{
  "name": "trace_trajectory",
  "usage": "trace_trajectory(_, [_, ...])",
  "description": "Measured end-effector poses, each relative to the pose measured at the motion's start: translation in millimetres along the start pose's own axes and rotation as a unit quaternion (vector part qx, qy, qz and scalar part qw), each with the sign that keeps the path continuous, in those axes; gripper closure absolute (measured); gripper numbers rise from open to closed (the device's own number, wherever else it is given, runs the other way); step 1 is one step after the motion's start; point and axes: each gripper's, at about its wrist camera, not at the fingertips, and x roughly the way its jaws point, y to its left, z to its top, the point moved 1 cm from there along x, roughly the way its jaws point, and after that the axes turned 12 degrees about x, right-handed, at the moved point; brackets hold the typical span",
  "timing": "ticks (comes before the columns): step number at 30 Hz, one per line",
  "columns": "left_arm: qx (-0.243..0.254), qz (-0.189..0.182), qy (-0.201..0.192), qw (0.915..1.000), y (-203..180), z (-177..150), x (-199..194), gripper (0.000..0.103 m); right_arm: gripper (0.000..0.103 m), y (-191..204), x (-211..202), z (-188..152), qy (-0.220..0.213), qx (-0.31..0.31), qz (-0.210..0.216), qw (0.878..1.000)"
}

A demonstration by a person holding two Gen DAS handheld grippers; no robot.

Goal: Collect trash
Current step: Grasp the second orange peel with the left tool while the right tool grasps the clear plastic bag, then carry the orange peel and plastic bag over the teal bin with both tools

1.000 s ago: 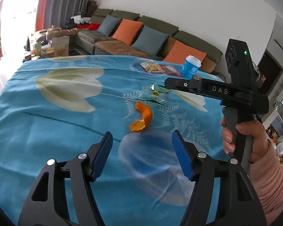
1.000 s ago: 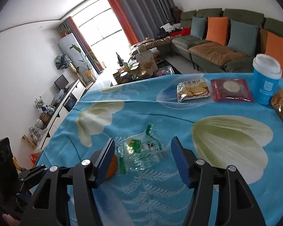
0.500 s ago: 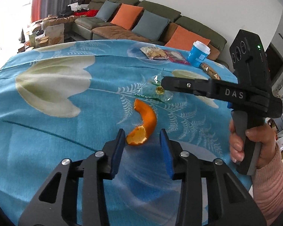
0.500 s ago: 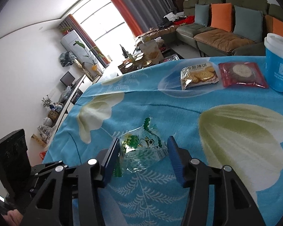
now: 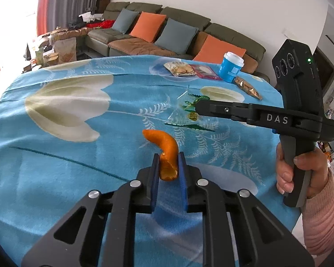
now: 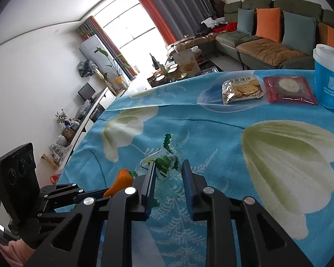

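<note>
Orange peel (image 5: pixel 168 155), loose on the blue floral cloth (image 5: pixel 55 166) a second before, now pinched between the closing left gripper (image 5: pixel 168 166); clear wrapper (image 6: pixel 164 163), likewise, crumpled between the closing right gripper (image 6: pixel 168 178).

A table draped in a blue floral cloth (image 6: pixel 211 120) held a cracker packet (image 6: pixel 241 89), red packet (image 6: pixel 288 89), blue cup (image 6: pixel 328 82), clear wrapper (image 5: pixel 189 113) and orange peel (image 5: pixel 164 146).

A blue cup (image 6: pixel 328 80), a cracker packet (image 6: pixel 242 89) and a red packet (image 6: pixel 288 89) are lying well beyond the claw
</note>
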Motion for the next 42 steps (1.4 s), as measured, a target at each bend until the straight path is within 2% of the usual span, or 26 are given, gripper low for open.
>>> trace_trajectory(20, [-0.012,0.050,-0.037,0.9980,14,-44,-76,0.088,0.083,49,-16,-33,-0.008,-0.028,0.069,0.997])
trace_trajectory(42, [-0.054,0.104,-0.045,0.9921,40,-94,-137,0.088,0.083,96,3,-62,0.029,-0.065,0.114,0.991])
